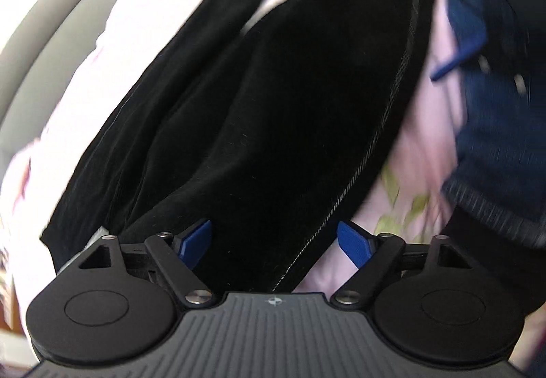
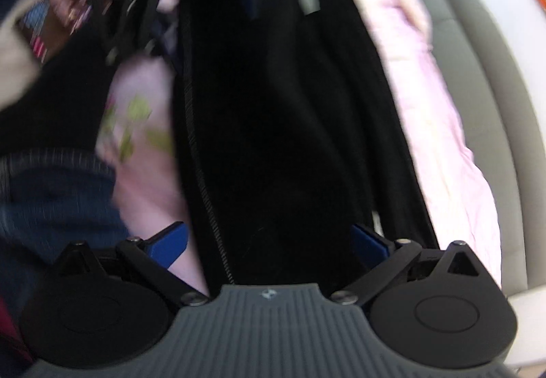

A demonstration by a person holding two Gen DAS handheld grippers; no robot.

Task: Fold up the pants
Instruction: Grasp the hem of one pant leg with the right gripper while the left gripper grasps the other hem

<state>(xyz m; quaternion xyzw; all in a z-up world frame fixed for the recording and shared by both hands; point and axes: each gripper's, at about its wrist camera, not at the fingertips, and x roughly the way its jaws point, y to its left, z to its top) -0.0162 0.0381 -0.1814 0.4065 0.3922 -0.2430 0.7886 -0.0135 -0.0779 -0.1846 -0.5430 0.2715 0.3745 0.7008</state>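
Pants (image 1: 273, 105) black, on pink floral sheet (image 1: 419, 156); grey headboard (image 2: 477, 71) behind; both hand-held grippers released.

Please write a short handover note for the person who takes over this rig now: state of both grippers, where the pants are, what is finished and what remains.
Left gripper: open, holding nothing, black pants lying under its spread jaws.
Right gripper: open, holding nothing, over the same pants.
The pants lie stretched out lengthwise on a pink floral sheet, stitched side seam showing. They look doubled lengthwise, though motion blur makes this uncertain.
Left to do: probably grip the near end with both grippers and fold it toward the far end.
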